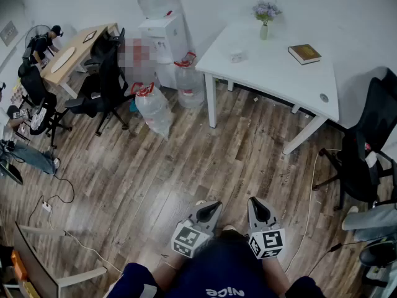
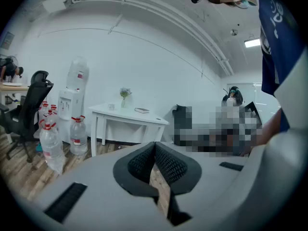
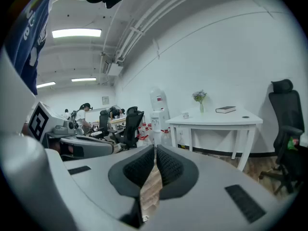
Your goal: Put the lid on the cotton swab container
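A white table (image 1: 267, 67) stands across the wooden floor, far from me. On it is a small white container (image 1: 236, 56), apart from a small round disc (image 1: 324, 97) near the table's right end; too small to tell more. My left gripper (image 1: 214, 207) and right gripper (image 1: 255, 202) are held close to my body, side by side, pointing toward the table. Both are shut with nothing between the pads. The left gripper view shows its shut gripper (image 2: 155, 146) and the table (image 2: 130, 115) beyond. The right gripper view shows its shut gripper (image 3: 155, 150) and the container (image 3: 186, 115).
A vase of flowers (image 1: 265, 18) and a book (image 1: 304, 53) also sit on the table. A water dispenser (image 1: 162, 36) and large water bottles (image 1: 152, 107) stand left of it. Office chairs (image 1: 99, 95) (image 1: 363, 160) flank the floor. A cable (image 1: 310, 197) runs along the floor.
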The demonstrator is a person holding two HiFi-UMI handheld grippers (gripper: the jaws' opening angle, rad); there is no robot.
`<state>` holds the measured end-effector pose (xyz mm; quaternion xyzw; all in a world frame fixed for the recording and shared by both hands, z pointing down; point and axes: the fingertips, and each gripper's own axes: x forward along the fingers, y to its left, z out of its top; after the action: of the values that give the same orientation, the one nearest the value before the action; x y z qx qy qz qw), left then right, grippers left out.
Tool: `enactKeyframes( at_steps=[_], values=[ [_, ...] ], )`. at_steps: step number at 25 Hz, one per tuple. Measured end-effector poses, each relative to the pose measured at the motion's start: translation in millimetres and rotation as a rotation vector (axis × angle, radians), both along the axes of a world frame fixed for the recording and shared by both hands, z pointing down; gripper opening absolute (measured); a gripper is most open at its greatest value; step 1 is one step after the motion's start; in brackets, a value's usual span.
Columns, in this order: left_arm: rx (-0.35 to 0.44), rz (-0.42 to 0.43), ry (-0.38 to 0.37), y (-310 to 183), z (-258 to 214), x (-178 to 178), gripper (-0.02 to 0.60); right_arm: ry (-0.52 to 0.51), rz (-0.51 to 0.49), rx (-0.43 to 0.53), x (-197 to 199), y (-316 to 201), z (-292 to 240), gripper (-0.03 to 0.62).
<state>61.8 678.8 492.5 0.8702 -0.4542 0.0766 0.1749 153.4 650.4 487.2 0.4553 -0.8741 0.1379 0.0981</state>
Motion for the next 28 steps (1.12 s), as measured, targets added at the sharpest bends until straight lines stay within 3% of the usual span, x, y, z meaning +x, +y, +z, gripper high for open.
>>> enactKeyframes(
  at_steps=[3,9,14,20,28],
  values=[
    [0.014,0.014,-0.002,-20.9,-3.1,-10.3,0.020,0.053,-0.019,0.012,-16.8,-16.5,-0.2,0.054],
    [0.034,0.020,0.008,-67.3,-9.3,-52.0,0.020,0.064,0.045,0.024,-45.4,-57.8,-5.3,0.054],
    [0.034,0.026,0.017,-109.6,-7.5,-94.8,0.020,-0.005,0.172,0.063,-63.2,-99.9,-16.0,0.057],
    [0.061,0.072,0.034,-163.0,-14.8,-133.0,0.020,0.003,0.194,0.122,-99.3,-132.6,-29.6,0.055],
    [0.035,0.115,0.056,-195.1,-12.0,-136.1,0.020,0.050,0.216,0.062,-108.6,-159.3,-16.5,0.055]
  ],
)
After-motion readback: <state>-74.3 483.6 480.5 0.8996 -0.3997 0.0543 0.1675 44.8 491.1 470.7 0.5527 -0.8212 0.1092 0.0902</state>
